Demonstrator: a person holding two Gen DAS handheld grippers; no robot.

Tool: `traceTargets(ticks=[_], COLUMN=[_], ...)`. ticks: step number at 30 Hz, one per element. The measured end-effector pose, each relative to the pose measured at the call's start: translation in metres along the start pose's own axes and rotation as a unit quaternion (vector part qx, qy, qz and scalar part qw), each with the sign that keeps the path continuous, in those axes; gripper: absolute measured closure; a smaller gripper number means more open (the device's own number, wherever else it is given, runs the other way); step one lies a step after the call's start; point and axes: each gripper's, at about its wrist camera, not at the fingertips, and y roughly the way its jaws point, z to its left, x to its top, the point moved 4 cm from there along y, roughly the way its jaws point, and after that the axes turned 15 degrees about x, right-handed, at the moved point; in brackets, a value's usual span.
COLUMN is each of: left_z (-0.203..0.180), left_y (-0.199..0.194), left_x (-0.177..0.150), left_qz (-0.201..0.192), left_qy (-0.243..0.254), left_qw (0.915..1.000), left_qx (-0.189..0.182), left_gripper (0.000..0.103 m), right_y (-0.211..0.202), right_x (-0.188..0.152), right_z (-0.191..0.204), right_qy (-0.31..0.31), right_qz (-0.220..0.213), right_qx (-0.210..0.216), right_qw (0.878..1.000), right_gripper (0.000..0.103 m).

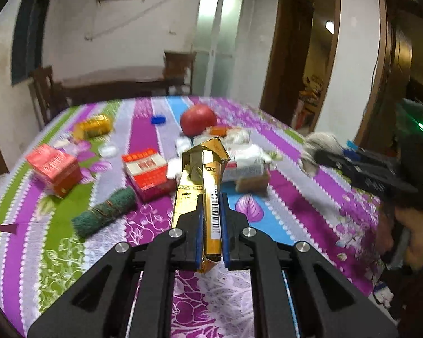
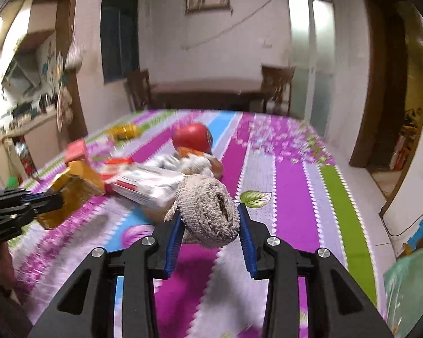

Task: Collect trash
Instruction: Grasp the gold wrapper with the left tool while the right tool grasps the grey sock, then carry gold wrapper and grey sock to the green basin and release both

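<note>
**Both tongs loaded; trash held clear above the worktop**

Left tongs (image 1: 213,217): jaws drawn narrow and clamped on a crushed gold carton (image 1: 203,186). Blue pads press both of its flattened faces. The carton's long axis runs straight along the fingers, pointing forward and away from the hand, torn open end leading, barcode strip facing up. In the right wrist view it juts out beyond the fingertips at a tilt.

Right tongs (image 2: 210,225): jaws partway in, holding a rolled grey rag (image 2: 208,214). The roll sits crosswise between the pads, one open end facing the camera. The left pad presses it; contact on the right side looks light, so the grip may be loose.

Relation for the coming move: each piece already lies inside its own tongs, so the carry-off turns on where the bin is, and no bin is identifiable in either view. A pale green bag-like shape (image 2: 411,290) sits at the lower right edge of the right wrist view, nearer the right hand; cannot tell if it is the receptacle.

Worktop (image 1: 310,205), striped cloth: further trash remains, namely red boxes (image 1: 148,173), a second gold carton (image 1: 94,125), a green scouring roll (image 1: 105,211), a blue cap (image 1: 158,119), white wads. A red apple (image 1: 198,123) sits mid-table, judged not trash.
</note>
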Motion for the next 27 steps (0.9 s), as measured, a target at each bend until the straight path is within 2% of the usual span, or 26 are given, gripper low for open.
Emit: traceTargets(ticks=[3,6,11,16,27], left_z=[-0.008,-0.021,-0.038,-0.045,-0.055], left_y=[-0.021,-0.046,-0.081,-0.094,-0.092], left_x=[0.008,0.017,0.030,0.036,0.051], left_qz=[-0.046,-0.096,-0.164,-0.180,-0.177], left_qy=[0.003,0.005,0.004,0.000,-0.001], left_qw=[0.9983,0.9931,0.9803,0.9768,0.9792], left_qx=[0.037,0.068,0.111,0.117,0.099], left_gripper=[0.094,0.094,0.094,0.094,0.094], right_y=[-0.021,-0.042,-0.070,-0.090,-0.118], right_x=[0.000,0.004,0.017,0.023,0.033], right_z=[0.023,0.044,0.068,0.082,0.078], right_qy=[-0.008,-0.023,-0.043,-0.055,-0.055], right_qz=[-0.038,-0.075,-0.111,-0.123,-0.127], right_qx=[-0.007,-0.021,-0.035,-0.042,-0.060], right_qw=[0.999,0.997,0.992,0.990,0.989], right_gripper=[0.065,0.065,0.065,0.065,0.065])
